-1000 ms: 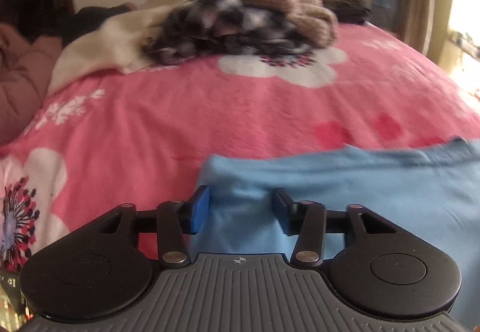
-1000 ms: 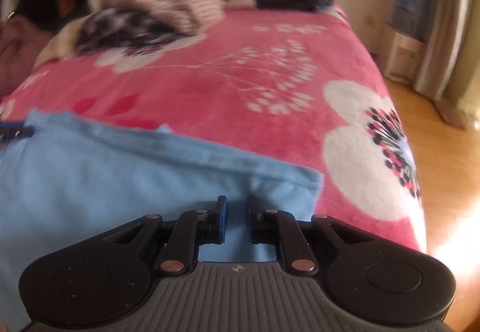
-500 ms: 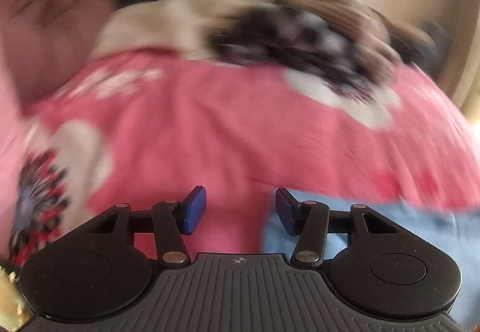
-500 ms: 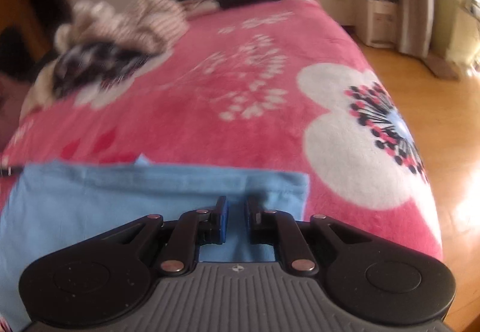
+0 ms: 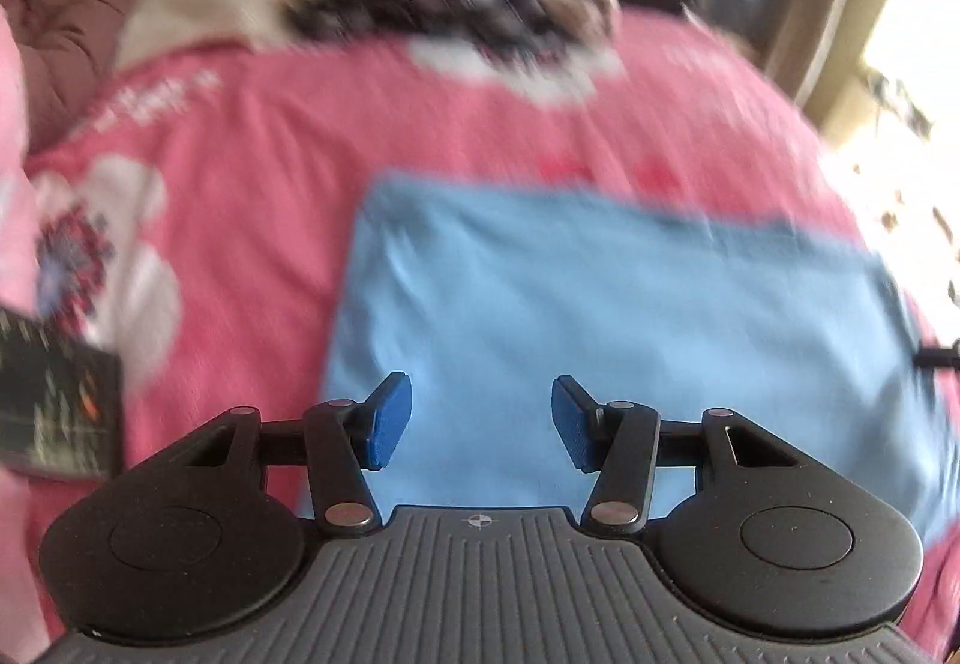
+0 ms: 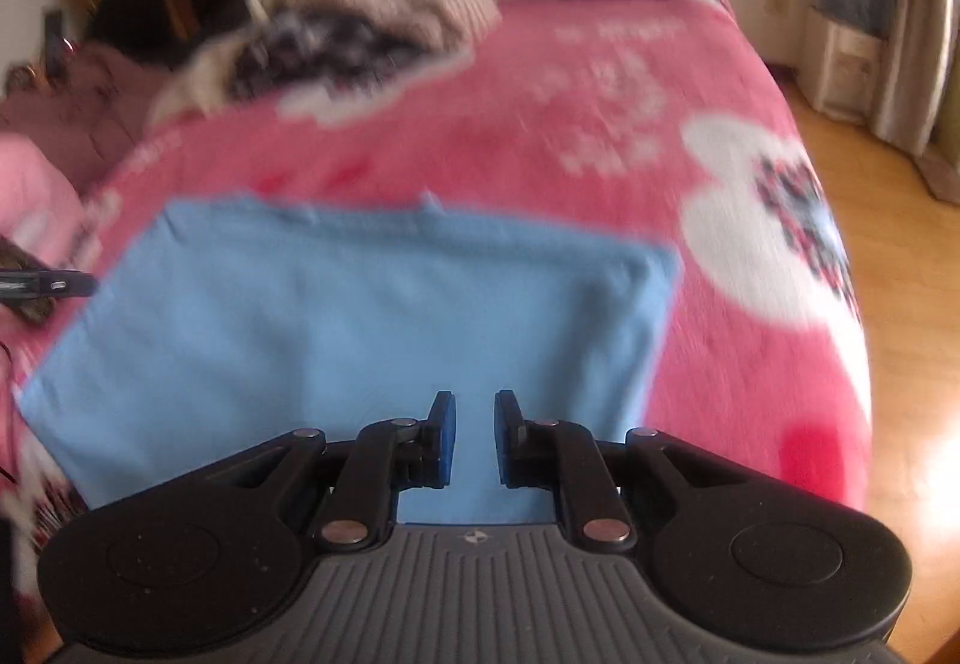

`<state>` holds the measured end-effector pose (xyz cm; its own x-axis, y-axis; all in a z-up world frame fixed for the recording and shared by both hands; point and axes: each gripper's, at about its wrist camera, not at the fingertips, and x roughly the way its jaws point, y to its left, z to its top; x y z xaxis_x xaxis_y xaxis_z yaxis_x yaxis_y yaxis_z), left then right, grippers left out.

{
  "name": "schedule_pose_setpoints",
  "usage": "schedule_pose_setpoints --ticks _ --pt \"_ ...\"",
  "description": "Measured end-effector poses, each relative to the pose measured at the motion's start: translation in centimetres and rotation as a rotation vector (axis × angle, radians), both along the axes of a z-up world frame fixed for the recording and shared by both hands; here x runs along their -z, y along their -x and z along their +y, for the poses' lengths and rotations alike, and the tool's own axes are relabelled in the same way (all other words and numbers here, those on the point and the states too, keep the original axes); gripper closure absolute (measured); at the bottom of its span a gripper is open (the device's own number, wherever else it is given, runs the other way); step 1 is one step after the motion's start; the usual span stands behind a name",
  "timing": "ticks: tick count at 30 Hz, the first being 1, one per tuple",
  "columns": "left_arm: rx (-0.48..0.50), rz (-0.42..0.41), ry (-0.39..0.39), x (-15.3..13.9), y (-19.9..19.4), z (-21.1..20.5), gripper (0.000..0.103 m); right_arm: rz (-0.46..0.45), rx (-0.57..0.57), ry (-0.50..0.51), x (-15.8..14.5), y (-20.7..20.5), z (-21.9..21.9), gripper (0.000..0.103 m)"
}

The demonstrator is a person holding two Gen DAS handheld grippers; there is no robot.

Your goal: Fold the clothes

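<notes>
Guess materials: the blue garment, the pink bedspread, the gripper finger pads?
Blue garment: thin matte knit, probably cotton jersey; lies flat with soft creases. Pink bedspread: looks like plush fleece, fuzzy printed flowers, though blurred. Left gripper pads: blue, matte, likely rubber or plastic; texture unclear.

Black claw [image 5: 482, 421] (blue pads)
</notes>
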<state>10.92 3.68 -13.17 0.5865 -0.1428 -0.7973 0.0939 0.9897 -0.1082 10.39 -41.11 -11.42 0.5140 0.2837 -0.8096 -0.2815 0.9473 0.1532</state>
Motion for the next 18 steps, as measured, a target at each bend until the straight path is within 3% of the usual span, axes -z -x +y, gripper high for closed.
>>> schedule_pose_setpoints --ticks 3,6,9,13,16,18 --pt "-0.033 0.033 -0.077 1.1 1.4 1.1 0.053 0.018 0.087 0.024 0.8 1.3 -2.0 0.089" --pt "-0.1 0.024 -0.082 0.0 3.2 2.9 0.051 -0.02 0.195 0.063 -0.4 2.9 -3.9 0.088" --pt "-0.104 0.049 -0.102 0.0 3.7 2.0 0.05 -0.059 0.223 0.04 -1.8 4.5 -4.3 0.088" --pt "-0.103 0.084 -0.128 0.1 4.2 0.5 0.05 -0.073 0.115 0.006 -2.2 5.3 -0.9 0.088" --pt "-0.102 0.11 -0.147 0.2 4.7 -0.6 0.05 -0.02 0.02 0.021 -0.4 6.0 2.2 0.088" --pt "-0.101 0.127 -0.16 0.2 5.0 -1.3 0.049 -0.01 0.018 0.056 0.8 7.0 2.6 0.088"
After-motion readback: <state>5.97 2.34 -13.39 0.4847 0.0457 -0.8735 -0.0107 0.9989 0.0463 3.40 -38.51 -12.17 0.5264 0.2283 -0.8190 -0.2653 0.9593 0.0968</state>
